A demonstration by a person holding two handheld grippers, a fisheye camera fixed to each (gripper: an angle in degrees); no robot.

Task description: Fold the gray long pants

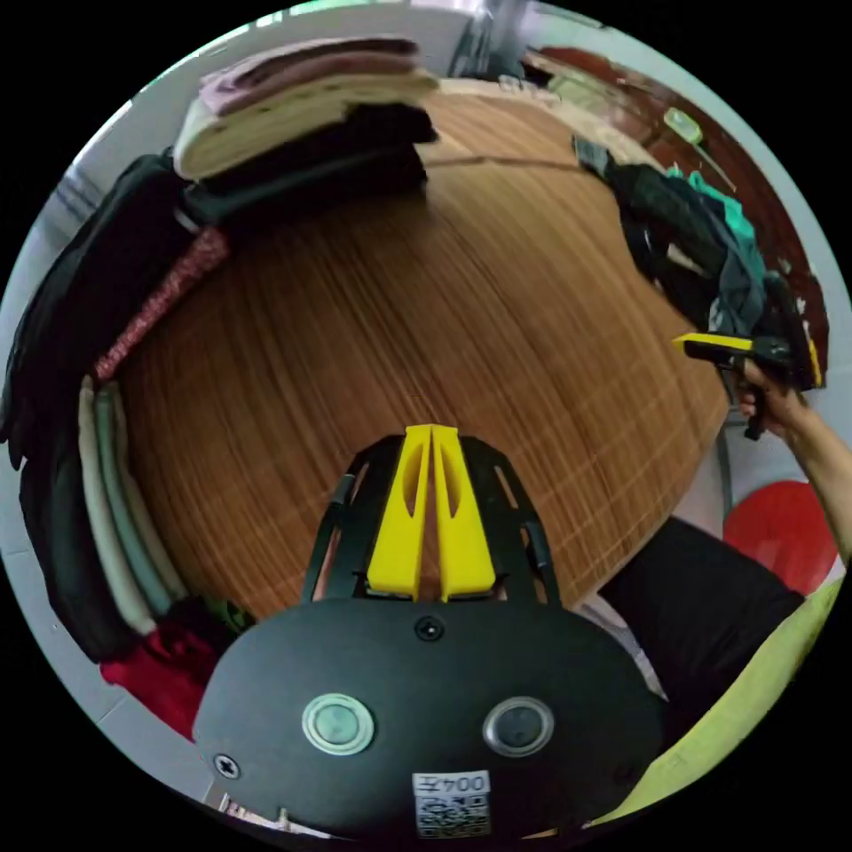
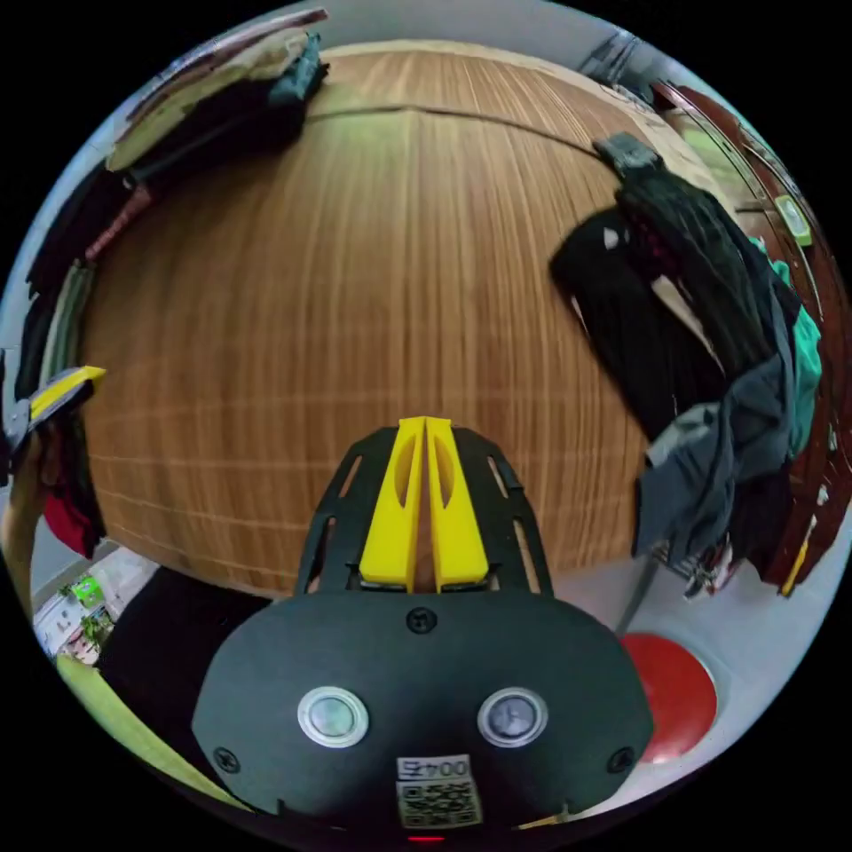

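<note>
Big wooden table (image 2: pixel 355 266), its middle bare in front of me. Folded stacks (image 1: pixel 302 98) line one edge of the table. An unfolded clothes heap (image 2: pixel 710 355) sits on the opposite edge, partly spilling over it. In that heap, the gray long pants (image 2: pixel 710 461) look like the gray cloth draped over the table edge, under and beside black garments (image 2: pixel 639 302); I can't be sure it is pants rather than another gray item. Its long axis seems to run down off the edge, toward the floor.

The relation that matters: in the right gripper view, the gray cloth lies off to the side of my right gripper (image 2: pixel 424 426), near but not touching. In the left gripper view, the heap is well apart, across the table, with the right gripper (image 1: pixel 710 344) just beside it. So the right hand is nearer by far; I judge it should reach first.

Left gripper (image 1: pixel 431 433): jaws together, nothing between them, over bare wood. Right gripper: jaws together too, empty. Folding not yet started.
</note>
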